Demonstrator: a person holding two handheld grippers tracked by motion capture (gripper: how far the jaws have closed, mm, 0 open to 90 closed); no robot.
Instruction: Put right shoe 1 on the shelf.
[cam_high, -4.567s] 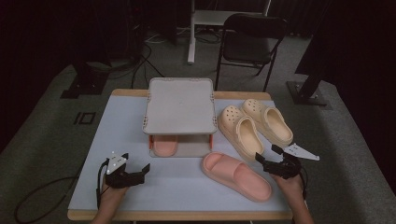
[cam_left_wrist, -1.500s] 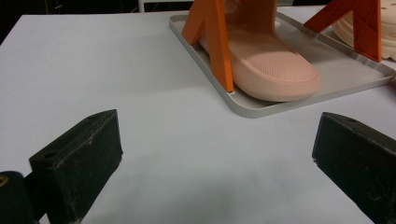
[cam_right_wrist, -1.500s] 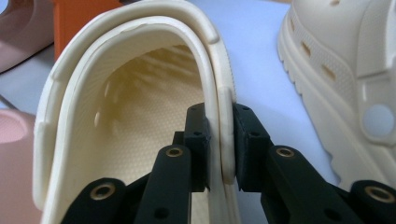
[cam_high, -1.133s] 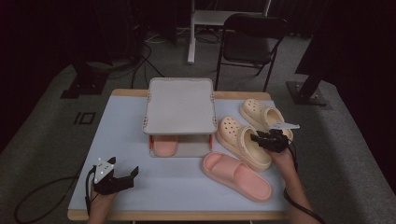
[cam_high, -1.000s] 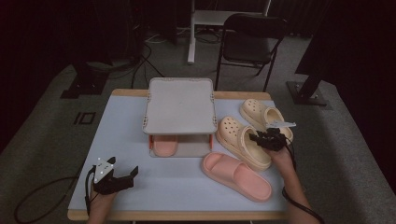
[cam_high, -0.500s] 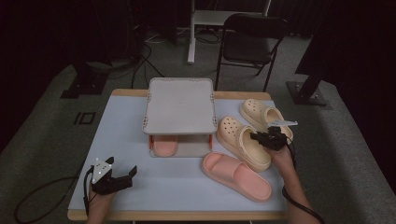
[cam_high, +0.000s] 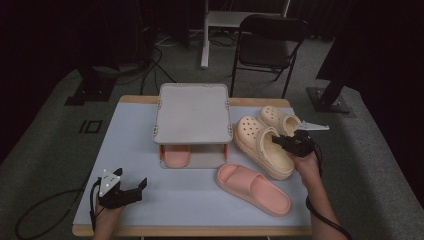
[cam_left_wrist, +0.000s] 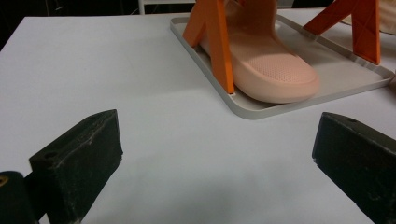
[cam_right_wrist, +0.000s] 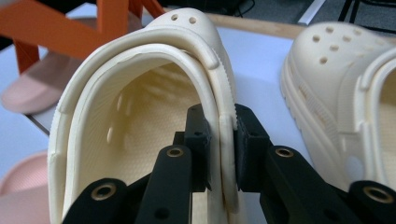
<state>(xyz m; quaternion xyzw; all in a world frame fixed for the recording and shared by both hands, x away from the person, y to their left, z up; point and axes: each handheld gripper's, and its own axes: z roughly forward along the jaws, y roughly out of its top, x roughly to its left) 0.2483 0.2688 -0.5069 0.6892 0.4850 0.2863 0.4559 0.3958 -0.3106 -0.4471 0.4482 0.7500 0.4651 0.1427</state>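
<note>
Clog: a cream perforated foam clog (cam_high: 260, 145) sat at the counter's right, just beside its twin (cam_high: 278, 119).
Grip: the right tool (cam_right_wrist: 219, 140) was clenched on the clog's heel rim, one jaw inside, one outside.
Handling: likely light and springy; the thin wall could flex, so the stiffer rim seemed the sound hold.
Nearby: a pink moulded slide sandal (cam_high: 252, 187) lay in front; another (cam_left_wrist: 261, 65) rested on a grey two-tier rack (cam_high: 192, 112).
Left tool (cam_left_wrist: 219, 158): released, jaws wide over the pale blue counter (cam_high: 130, 145).

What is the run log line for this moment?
right gripper: shut on cream clog side wall | left gripper: open, idle over table | pink slide: untouched
</note>
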